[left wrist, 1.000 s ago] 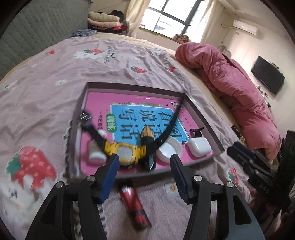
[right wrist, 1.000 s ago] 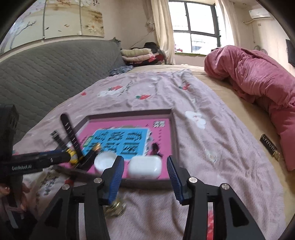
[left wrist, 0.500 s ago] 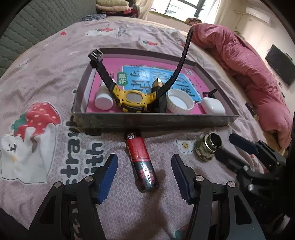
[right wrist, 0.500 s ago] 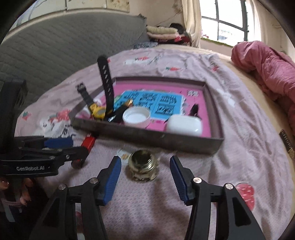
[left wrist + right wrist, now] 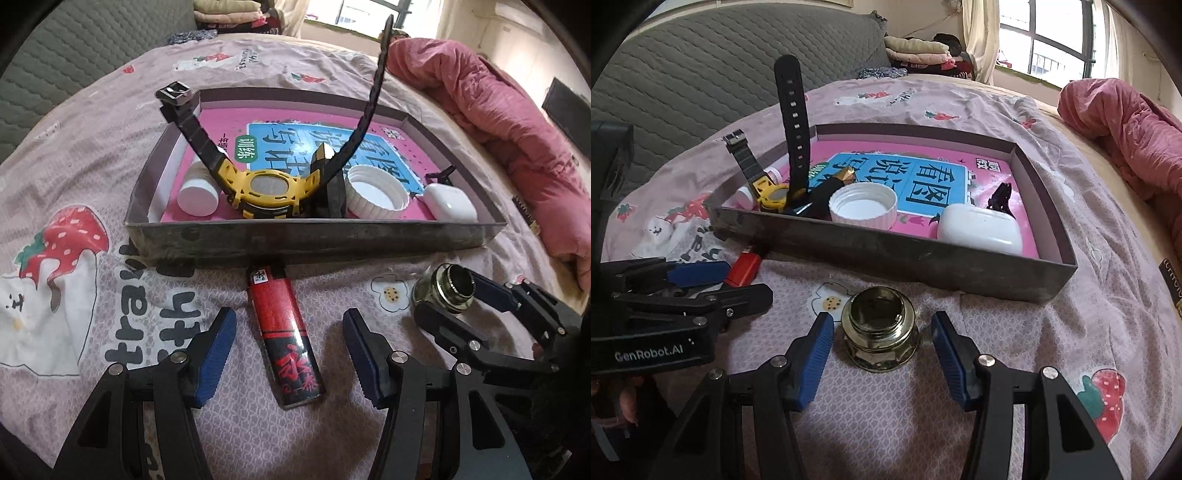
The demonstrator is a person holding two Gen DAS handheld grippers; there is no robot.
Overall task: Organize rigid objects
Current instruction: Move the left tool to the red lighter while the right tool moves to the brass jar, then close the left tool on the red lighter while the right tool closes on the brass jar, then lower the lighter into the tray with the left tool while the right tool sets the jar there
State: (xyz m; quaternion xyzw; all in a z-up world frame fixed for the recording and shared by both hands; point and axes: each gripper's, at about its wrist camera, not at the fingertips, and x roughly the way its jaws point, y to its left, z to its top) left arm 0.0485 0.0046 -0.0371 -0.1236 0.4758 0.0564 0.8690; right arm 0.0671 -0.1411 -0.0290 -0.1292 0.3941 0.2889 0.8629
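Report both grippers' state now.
Left gripper: open, straddling the lighter, not gripping.
Right gripper: open, straddling the brass nut, not gripping.

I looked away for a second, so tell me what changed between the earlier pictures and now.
Both tools came down toward the bed. The left tool now straddles the red lighter; the right tool, whose jaws have just been opening, flanks the brass nut. Neither is gripped yet. The box and its contents stayed put.
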